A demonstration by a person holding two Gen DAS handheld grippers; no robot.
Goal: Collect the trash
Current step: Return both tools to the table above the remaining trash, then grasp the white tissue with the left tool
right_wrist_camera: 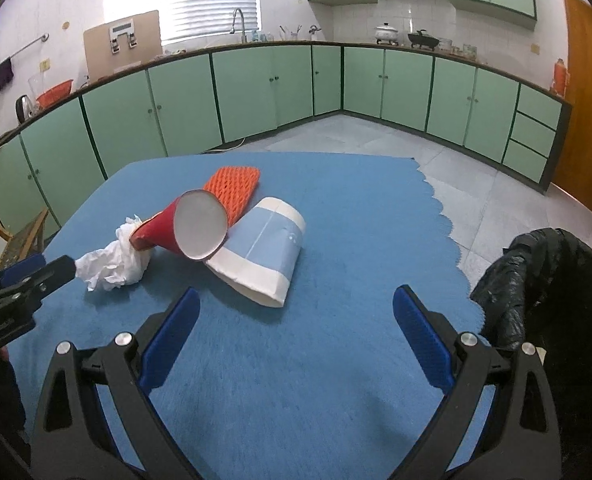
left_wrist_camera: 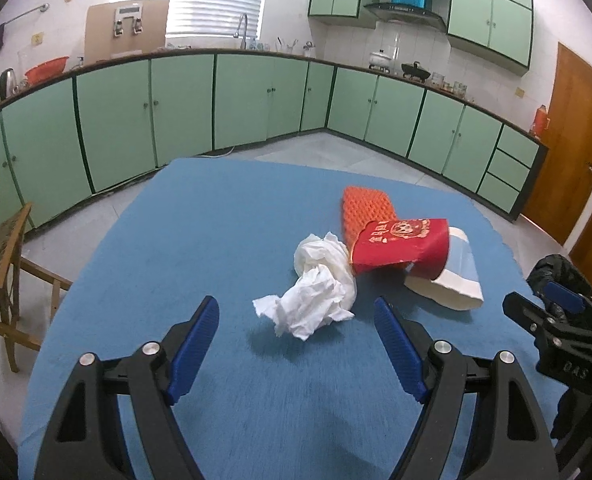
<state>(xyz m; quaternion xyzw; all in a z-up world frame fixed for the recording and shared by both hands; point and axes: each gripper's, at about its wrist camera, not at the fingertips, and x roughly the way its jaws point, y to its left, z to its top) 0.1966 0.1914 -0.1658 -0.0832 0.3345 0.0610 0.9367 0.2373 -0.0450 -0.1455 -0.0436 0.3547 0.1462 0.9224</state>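
Note:
On the blue cloth lies a pile of trash: a crumpled white tissue (left_wrist_camera: 320, 292) (right_wrist_camera: 116, 260), a crushed red paper cup (left_wrist_camera: 400, 246) (right_wrist_camera: 184, 228), a flattened blue-and-white paper cup (left_wrist_camera: 452, 280) (right_wrist_camera: 264, 256) and an orange foam net (left_wrist_camera: 366, 216) (right_wrist_camera: 232, 188). My left gripper (left_wrist_camera: 296, 320) is open, its fingertips just short of the tissue on either side. My right gripper (right_wrist_camera: 296, 312) is open too, nothing between its fingers, slightly nearer than the blue-and-white cup. Each gripper shows at the edge of the other's view.
A black trash bag (right_wrist_camera: 536, 280) (left_wrist_camera: 560, 276) stands off the table's right edge. The blue cloth (right_wrist_camera: 336, 220) covers the table; its right edge is ragged. A wooden chair (left_wrist_camera: 4, 264) stands at the left. Green kitchen cabinets (left_wrist_camera: 256, 96) line the far walls.

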